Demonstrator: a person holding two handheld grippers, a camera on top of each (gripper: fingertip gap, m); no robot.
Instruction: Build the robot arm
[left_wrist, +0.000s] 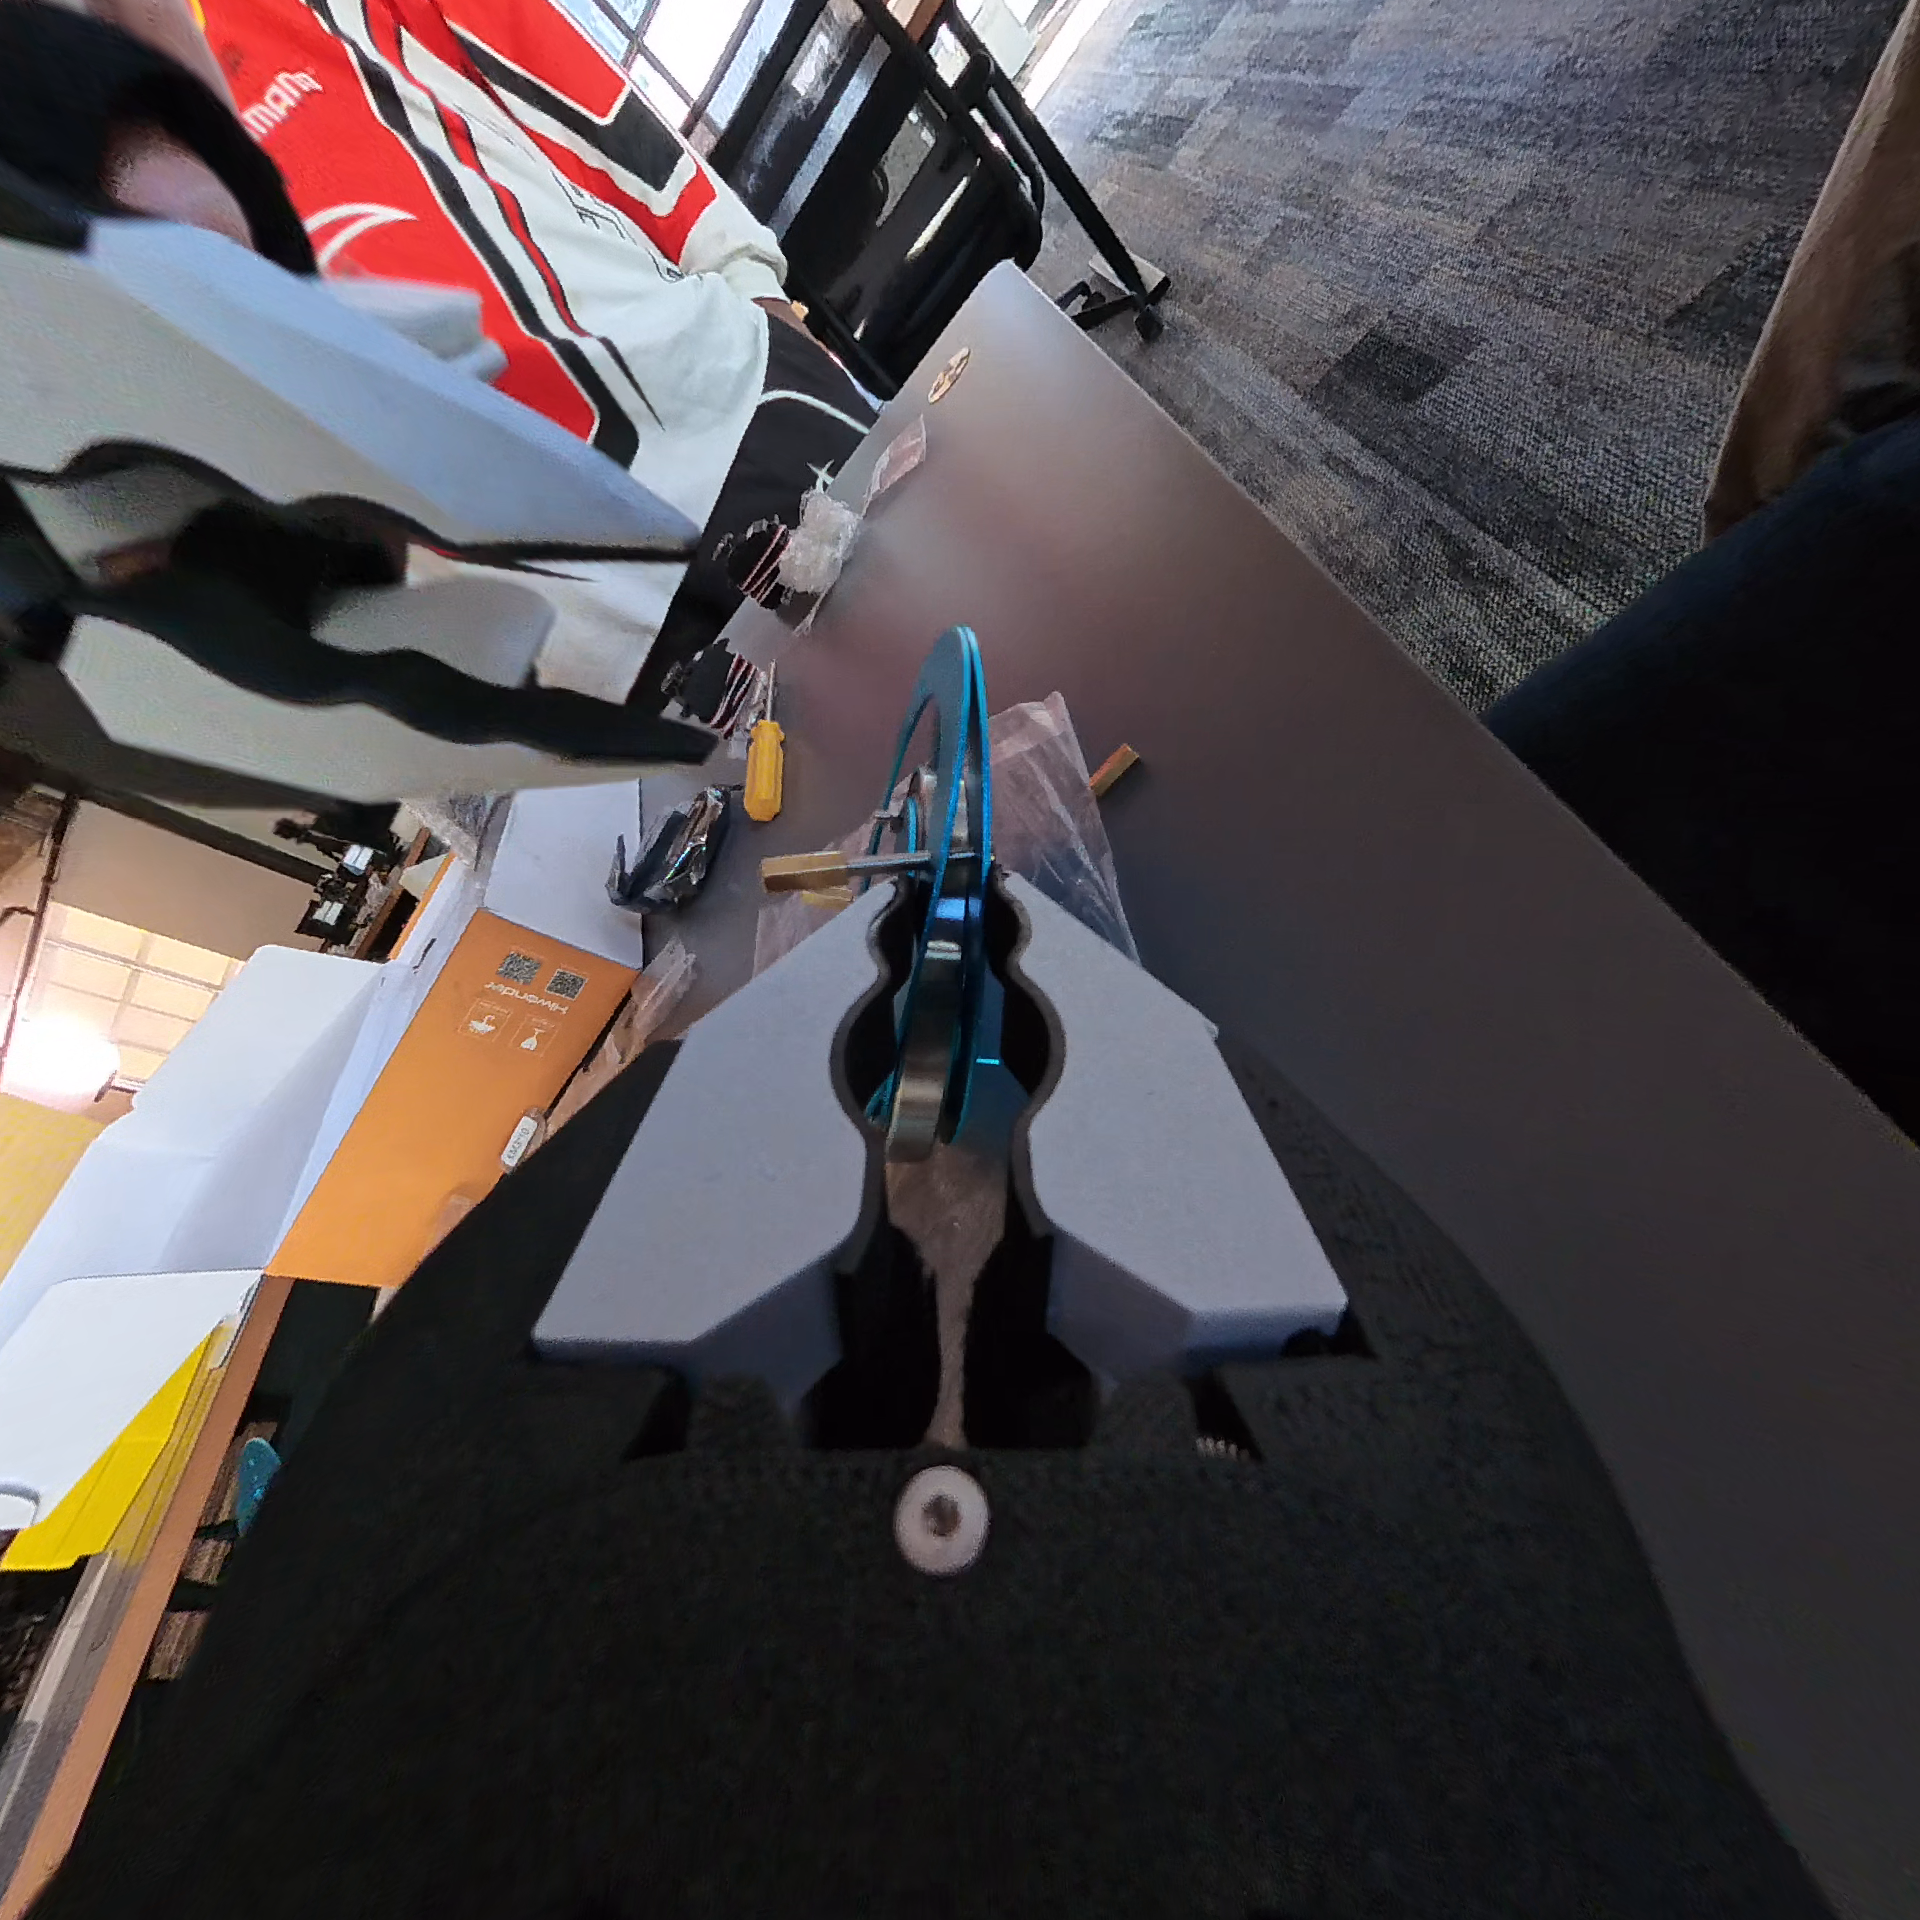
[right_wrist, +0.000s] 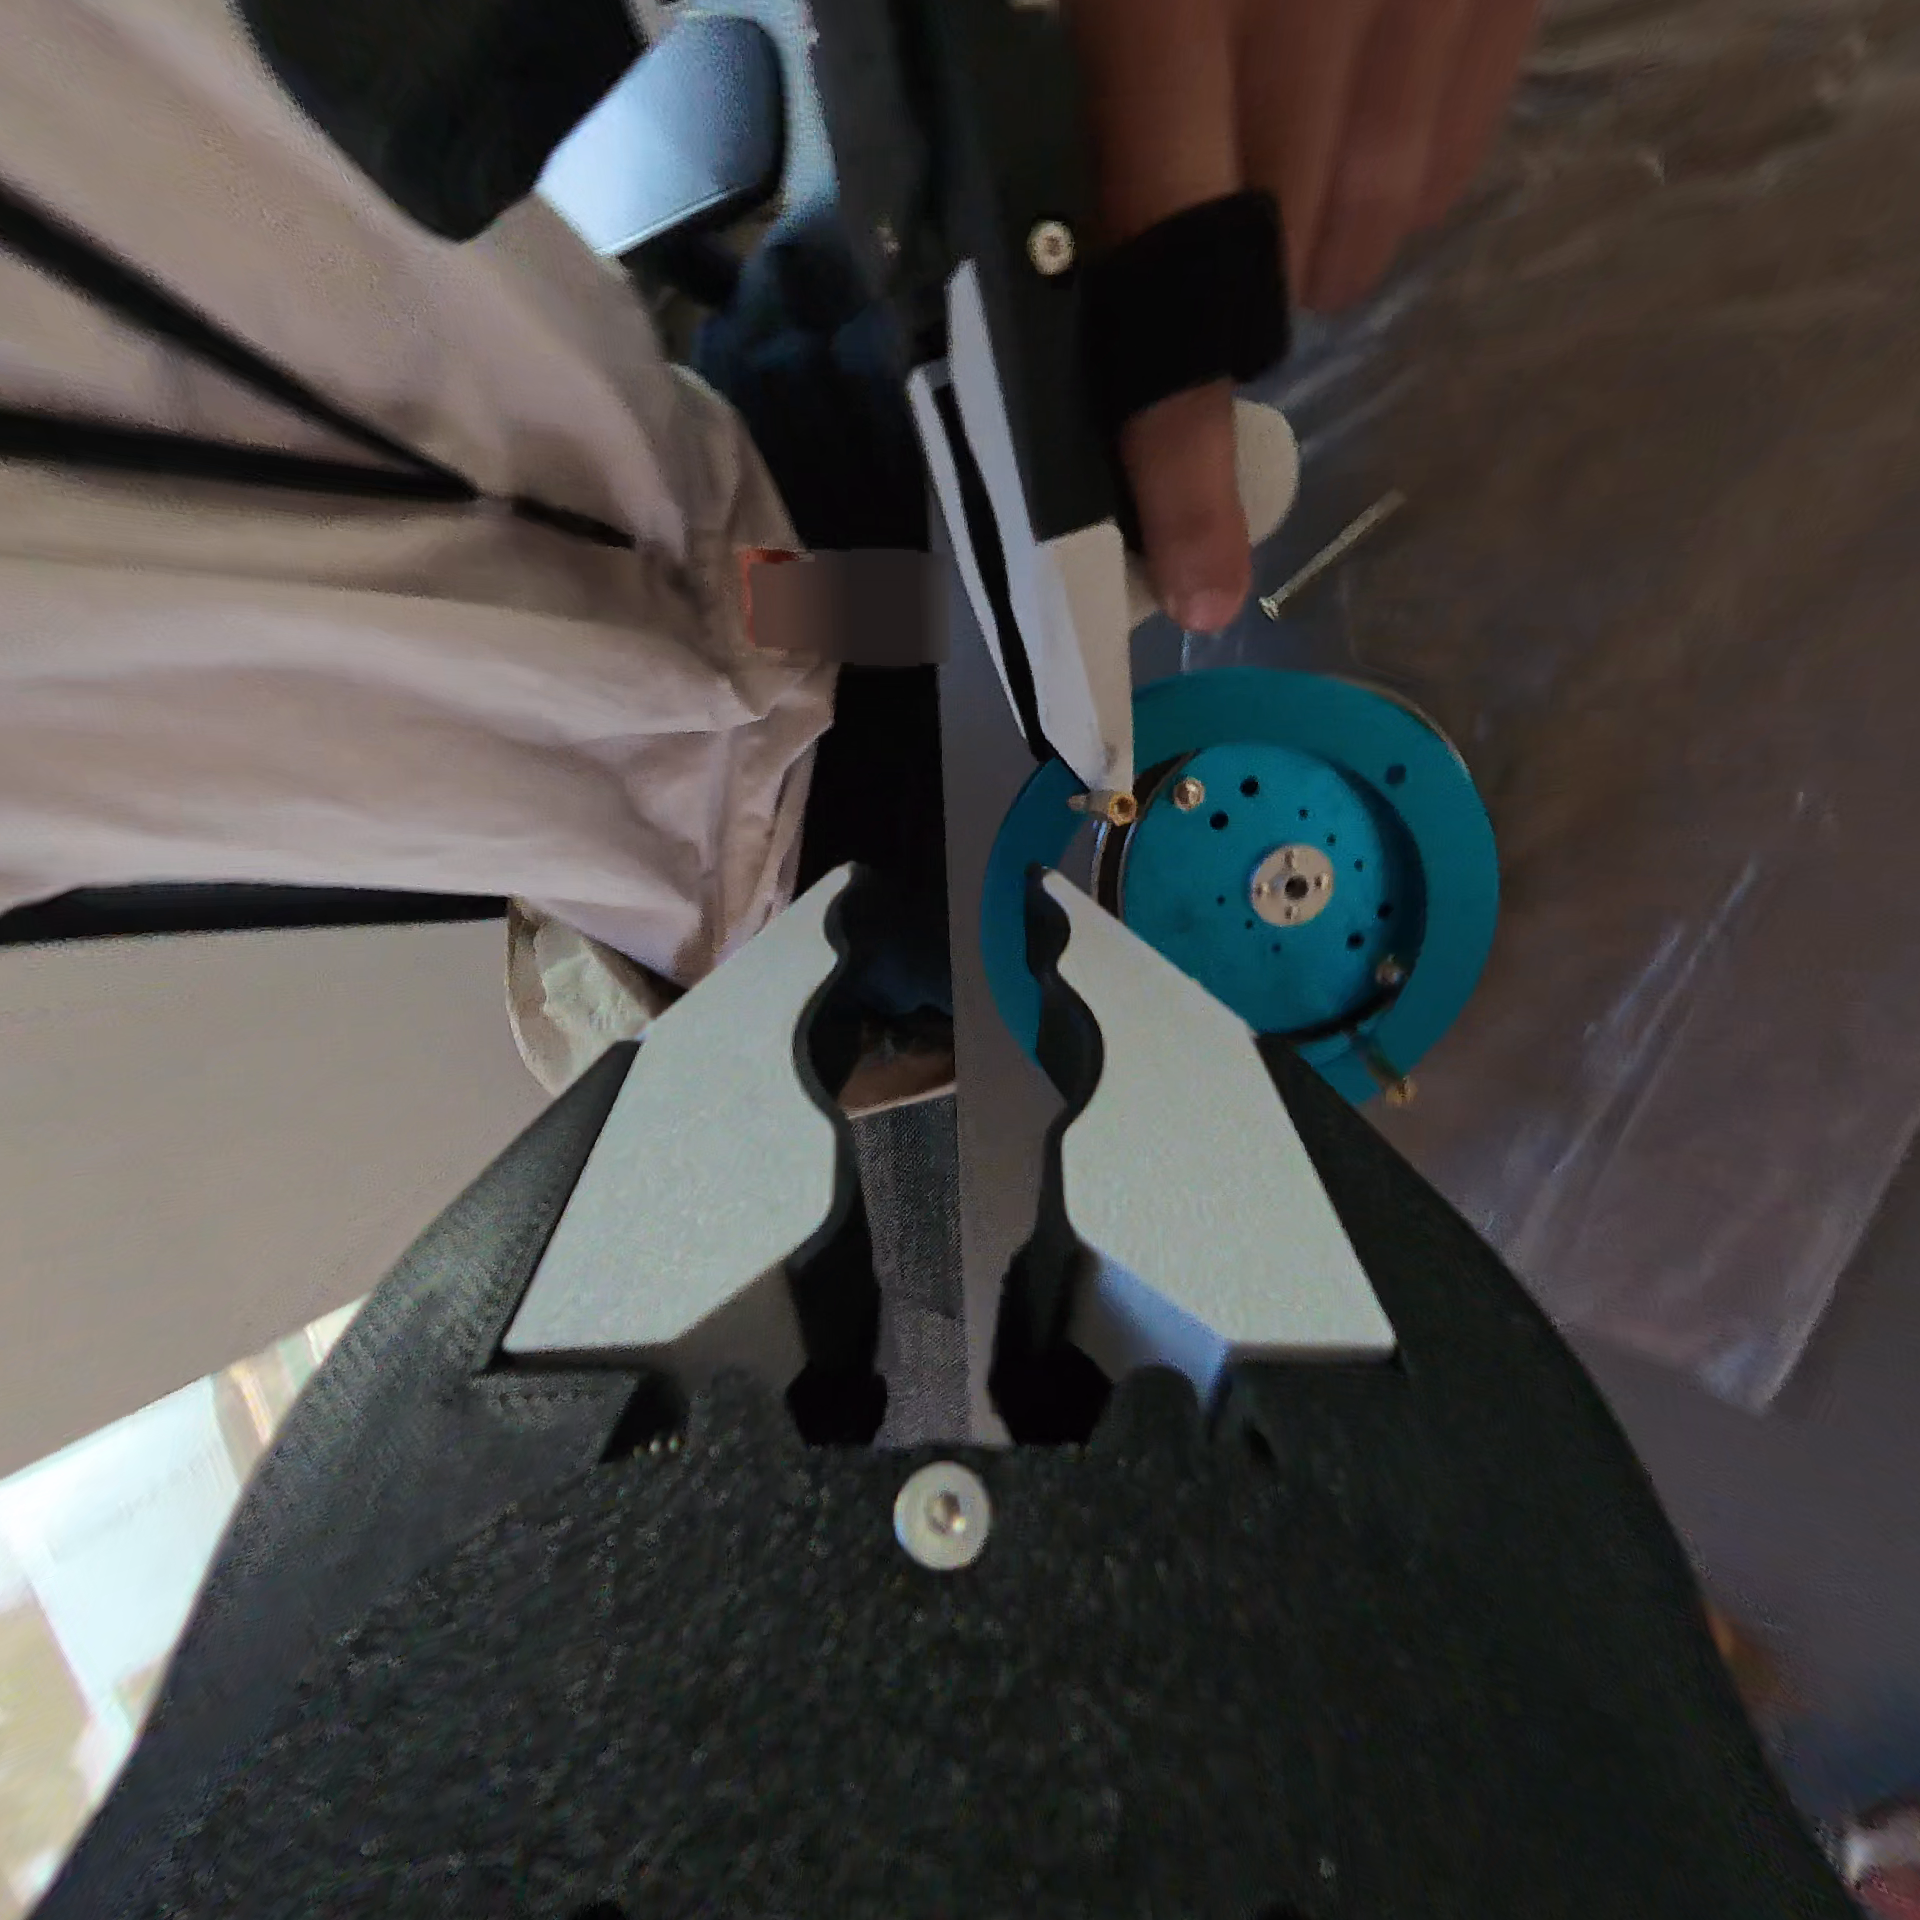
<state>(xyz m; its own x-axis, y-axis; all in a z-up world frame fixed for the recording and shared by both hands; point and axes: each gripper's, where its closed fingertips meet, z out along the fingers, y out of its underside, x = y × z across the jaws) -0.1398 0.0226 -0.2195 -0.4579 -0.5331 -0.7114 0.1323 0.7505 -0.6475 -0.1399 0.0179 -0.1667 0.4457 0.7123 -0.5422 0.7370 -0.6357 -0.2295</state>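
Note:
My left gripper (left_wrist: 951, 896) is shut on a blue metal disc assembly (left_wrist: 948, 790) and holds it edge-on above the grey table (left_wrist: 1299, 831). A brass standoff on a thin screw (left_wrist: 821, 869) sticks out of the disc to the left. In the right wrist view the disc assembly (right_wrist: 1278, 883) shows face-on: an inner hub with several holes and brass standoffs inside an outer ring. The left gripper's fingertips (right_wrist: 1091, 743) pinch its upper left rim. My right gripper (right_wrist: 940, 894) is open and empty, just left of the disc. It also shows in the left wrist view (left_wrist: 698, 642).
A loose long screw (right_wrist: 1330, 551) and a clear plastic bag (right_wrist: 1662, 935) lie on the table by the disc. A yellow screwdriver (left_wrist: 764, 769), a dark foil bag (left_wrist: 670, 852) and an orange-and-white box (left_wrist: 499, 1039) lie to the left. A person's red, white and black sleeve (left_wrist: 540, 229) is close.

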